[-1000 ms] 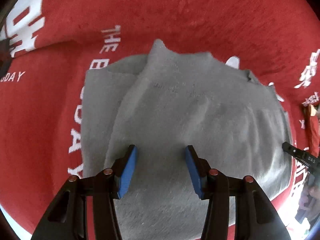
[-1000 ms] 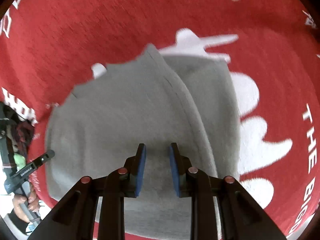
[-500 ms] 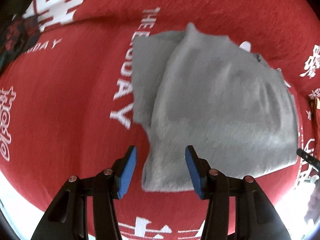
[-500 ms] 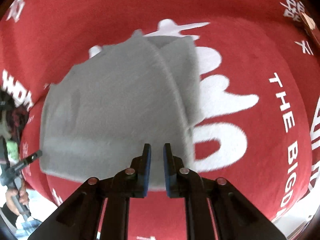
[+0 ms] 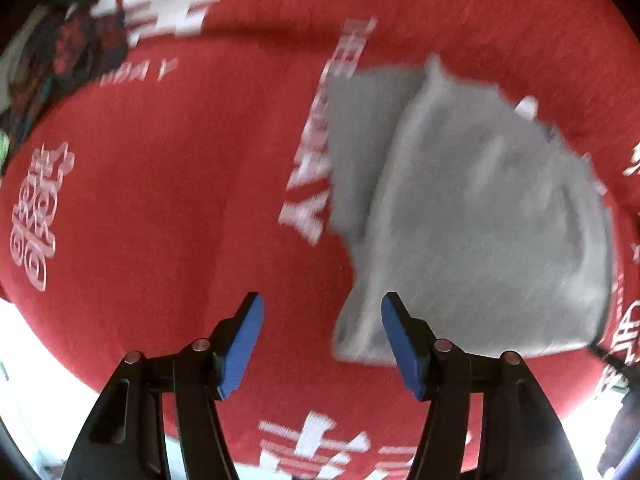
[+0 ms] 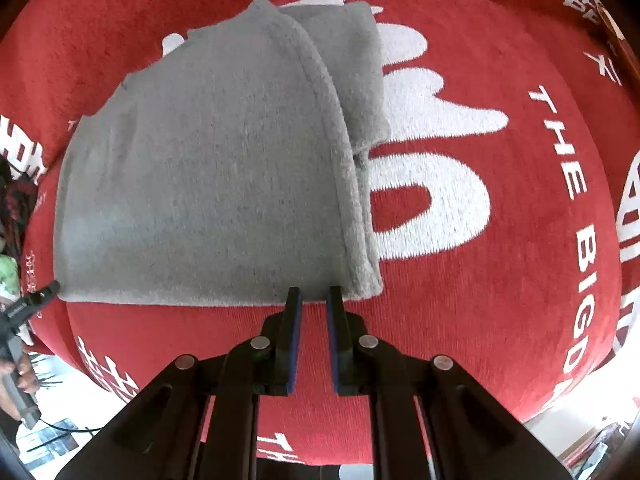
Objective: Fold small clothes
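Observation:
A folded grey garment (image 6: 208, 184) lies flat on a red cloth with white lettering (image 6: 500, 220). In the left wrist view the garment (image 5: 472, 224) is at the right, blurred. My left gripper (image 5: 322, 320) is open and empty, above the red cloth just left of the garment's near corner. My right gripper (image 6: 314, 300) has its jaws narrowly apart with nothing between them, just off the garment's near edge by its right corner.
The red cloth (image 5: 160, 200) spreads wide to the left of the garment. Dark patterned fabric (image 5: 60, 52) lies at the far left edge. The other gripper's tip (image 6: 36, 300) shows at the left of the right wrist view.
Both grippers have pulled back off the garment toward its near edge. The left one has also shifted left. The right jaws have narrowed.

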Demonstrator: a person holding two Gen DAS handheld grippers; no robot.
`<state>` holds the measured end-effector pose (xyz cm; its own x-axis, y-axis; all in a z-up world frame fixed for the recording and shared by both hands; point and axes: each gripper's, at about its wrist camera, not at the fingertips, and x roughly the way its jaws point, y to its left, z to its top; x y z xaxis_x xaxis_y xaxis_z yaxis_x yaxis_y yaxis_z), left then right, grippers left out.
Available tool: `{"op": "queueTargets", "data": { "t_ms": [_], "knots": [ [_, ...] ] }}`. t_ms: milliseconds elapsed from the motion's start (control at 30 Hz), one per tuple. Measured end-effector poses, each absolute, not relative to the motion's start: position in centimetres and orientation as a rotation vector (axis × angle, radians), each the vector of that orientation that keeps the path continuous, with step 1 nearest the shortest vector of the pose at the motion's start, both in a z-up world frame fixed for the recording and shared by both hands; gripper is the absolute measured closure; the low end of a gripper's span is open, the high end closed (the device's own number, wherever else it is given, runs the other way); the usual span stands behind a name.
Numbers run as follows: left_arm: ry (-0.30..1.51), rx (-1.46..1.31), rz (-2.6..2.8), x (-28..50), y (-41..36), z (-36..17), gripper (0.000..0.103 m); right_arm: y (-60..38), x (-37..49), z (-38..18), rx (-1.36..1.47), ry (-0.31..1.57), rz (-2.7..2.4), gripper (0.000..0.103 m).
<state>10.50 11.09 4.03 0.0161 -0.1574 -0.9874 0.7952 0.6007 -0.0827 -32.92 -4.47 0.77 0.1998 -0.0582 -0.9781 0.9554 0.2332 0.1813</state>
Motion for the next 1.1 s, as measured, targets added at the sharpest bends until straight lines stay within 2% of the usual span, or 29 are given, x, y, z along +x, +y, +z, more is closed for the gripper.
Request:
{"op": "queueTargets", "data": {
  "t_ms": [33, 67, 133, 333, 467, 633, 1100],
  "knots": [
    [1.342, 0.581, -0.844, 10.7, 10.3, 4.6, 0.044, -4.3, -33.0, 0.7, 1.077, 1.113, -0.942, 0.089],
    [1.326, 0.558, -0.891, 10.9, 9.1, 5.3, 0.059, -4.3, -32.9, 0.5, 1.084, 1.121, -0.942, 0.088],
    [1.327, 0.531, -0.97, 11.4, 6.3, 5.7, 0.07, -4.1, -32.9, 0.2, 1.084, 1.131, -0.945, 0.088],
    [1.355, 0.462, -1.101, 11.6, -2.4, 4.0, 0.07, -4.0, -33.1, 1.4, 1.096, 1.094, -0.947, 0.088],
    [1.416, 0.47, -1.054, 12.2, -4.5, 1.1, 0.07, -4.2, -33.2, 3.1, 1.102, 1.036, -0.936, 0.088],
    [1.487, 0.374, -0.999, 14.1, -3.7, 0.2, 0.07, -4.6, -32.8, 4.1, 1.117, 0.989, -0.913, 0.088],
    [1.408, 0.648, -0.903, 8.6, 0.0, 3.8, 0.07, -5.2, -30.8, 4.9, 1.164, 0.958, -0.849, 0.088]
  ]
}}
